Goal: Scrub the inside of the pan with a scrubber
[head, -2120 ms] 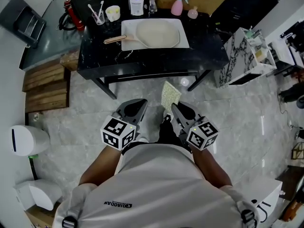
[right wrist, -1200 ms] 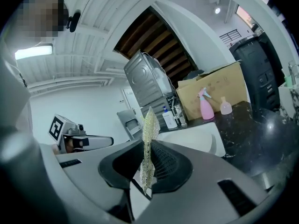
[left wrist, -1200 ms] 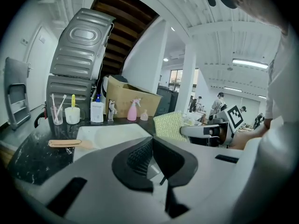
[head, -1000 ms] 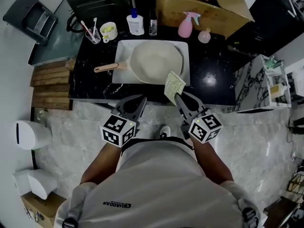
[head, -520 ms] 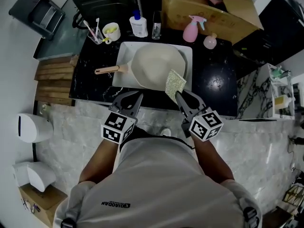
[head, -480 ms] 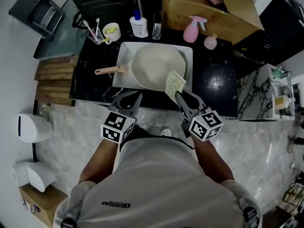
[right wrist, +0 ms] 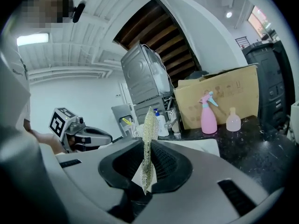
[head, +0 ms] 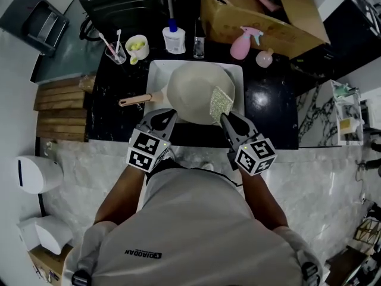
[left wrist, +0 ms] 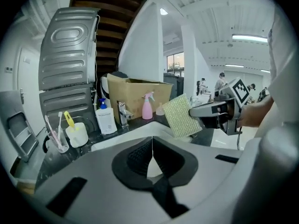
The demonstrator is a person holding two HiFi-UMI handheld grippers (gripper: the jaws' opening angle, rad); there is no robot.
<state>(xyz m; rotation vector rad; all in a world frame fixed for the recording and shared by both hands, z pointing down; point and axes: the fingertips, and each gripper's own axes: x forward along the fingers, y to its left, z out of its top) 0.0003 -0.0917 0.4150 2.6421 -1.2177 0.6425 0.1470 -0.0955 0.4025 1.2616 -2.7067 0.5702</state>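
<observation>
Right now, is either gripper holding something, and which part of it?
The right gripper pinches the flat, glittery yellow-green scrubber pad by its lower end, nearest the person. The left gripper is shut and holds nothing.

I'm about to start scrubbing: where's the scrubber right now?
In the head view, the scrubber is clamped in the right tongs, over the right side of the pan.

Glossy black counter [head: 271,109], matt cream pan [head: 190,91], wooden handle [head: 136,100], rough glittery scrubber [head: 221,104]
</observation>
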